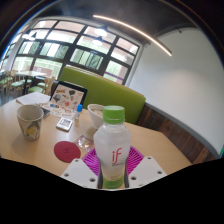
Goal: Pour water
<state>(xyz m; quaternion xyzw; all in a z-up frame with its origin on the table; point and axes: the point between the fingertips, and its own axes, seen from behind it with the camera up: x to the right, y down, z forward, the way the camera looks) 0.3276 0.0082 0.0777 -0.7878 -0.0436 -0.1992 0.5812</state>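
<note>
The hand-held gripper (113,172) is closed around a clear bottle (113,150) with a green cap, its magenta pads (94,162) pressing the bottle's sides. The bottle stands upright between the fingers above the wooden worktop (160,145). Just beyond it sits a white cup (96,114); to the left are a red coaster (67,151) and a patterned mug (30,121).
</note>
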